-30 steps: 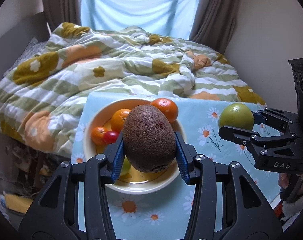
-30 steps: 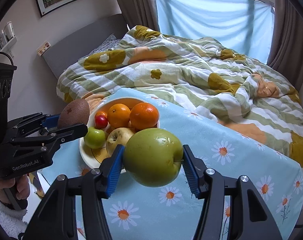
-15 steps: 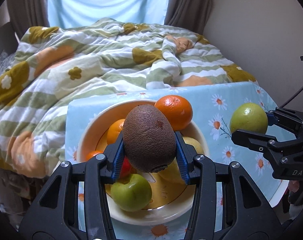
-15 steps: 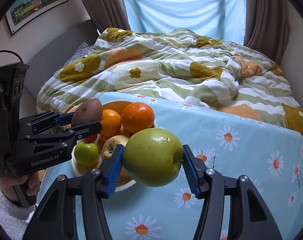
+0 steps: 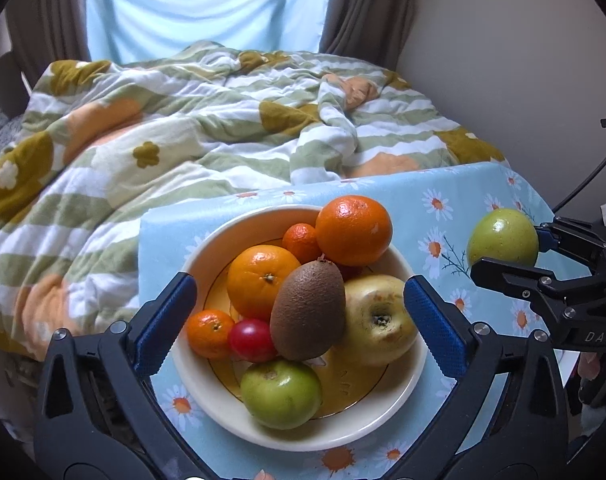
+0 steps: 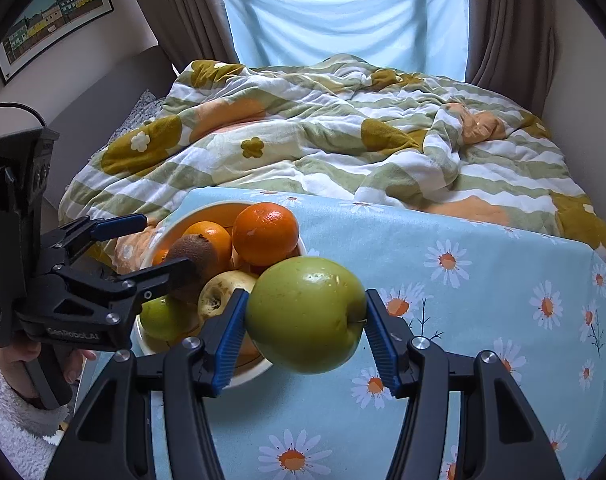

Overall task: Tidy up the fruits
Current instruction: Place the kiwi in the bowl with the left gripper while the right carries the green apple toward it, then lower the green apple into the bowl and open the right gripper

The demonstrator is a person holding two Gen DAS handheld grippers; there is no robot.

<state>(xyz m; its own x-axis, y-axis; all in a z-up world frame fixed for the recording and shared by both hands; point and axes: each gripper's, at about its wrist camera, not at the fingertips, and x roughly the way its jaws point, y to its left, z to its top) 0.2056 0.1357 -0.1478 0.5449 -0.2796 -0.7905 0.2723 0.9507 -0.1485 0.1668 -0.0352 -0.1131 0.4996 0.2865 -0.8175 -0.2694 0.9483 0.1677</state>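
A brown kiwi lies in the cream bowl on top of oranges, a yellow apple, a small green apple and a red fruit. My left gripper hangs over the bowl, its jaws opening wide; the kiwi sits between the blue pads without touching them. From the right wrist the kiwi shows behind the left gripper. My right gripper is shut on a large green apple, held above the tablecloth just right of the bowl.
The table wears a light blue daisy cloth. A bed with a striped flower quilt lies right behind it, and a wall stands close on the right. A hand in a white fleece sleeve grips the left tool.
The left gripper moved in over the bowl and lower, then its jaws spread and let go of the kiwi, which now rests on the fruit. The right gripper kept its apple.
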